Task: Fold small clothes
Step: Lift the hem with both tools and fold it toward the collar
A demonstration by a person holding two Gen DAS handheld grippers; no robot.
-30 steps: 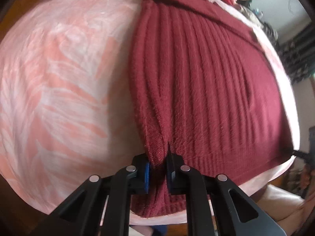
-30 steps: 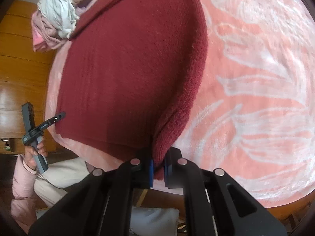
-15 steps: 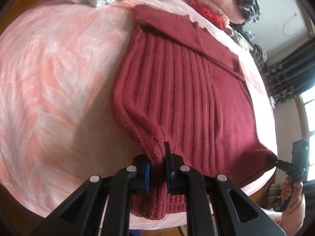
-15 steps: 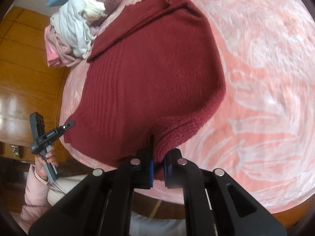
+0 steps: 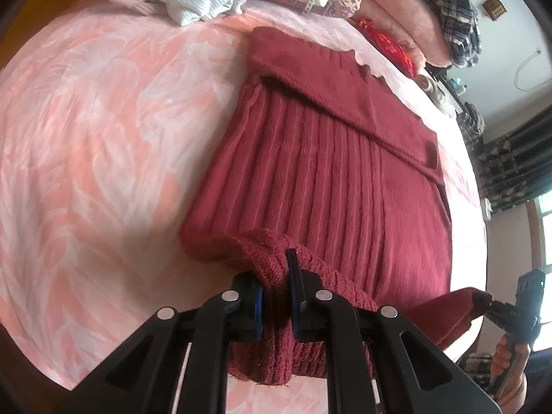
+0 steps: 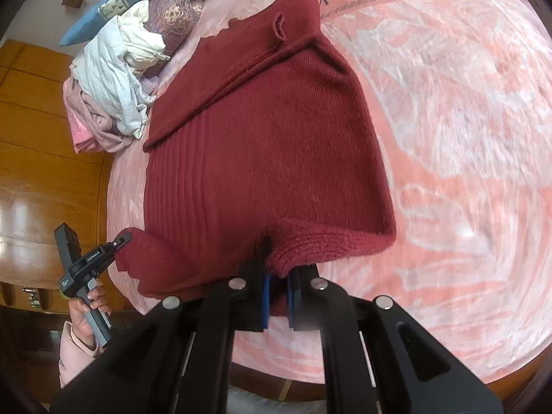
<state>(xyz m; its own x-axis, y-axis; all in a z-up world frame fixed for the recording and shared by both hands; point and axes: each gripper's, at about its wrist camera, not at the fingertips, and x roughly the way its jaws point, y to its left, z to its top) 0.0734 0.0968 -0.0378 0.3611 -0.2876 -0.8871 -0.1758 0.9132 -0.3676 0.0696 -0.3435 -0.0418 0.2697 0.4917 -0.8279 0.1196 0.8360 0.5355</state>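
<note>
A dark red ribbed knit sweater lies on a pink patterned blanket, its sleeves folded across the far end. My left gripper is shut on the sweater's near left hem corner, lifted off the bed. My right gripper is shut on the near right hem corner of the sweater, also lifted. Each gripper shows in the other's view: the right gripper at the far right, the left gripper at the left, both pinching the hem.
A pile of white, grey and pink clothes and pillows lies at the far end of the bed. Folded blankets and a plaid garment are stacked beyond. A wooden floor is on the left. The blanket stretches right.
Both grippers have lifted the hem corners up and carried them toward the sweater's far end, so the near part curls over and more of the bed shows.
</note>
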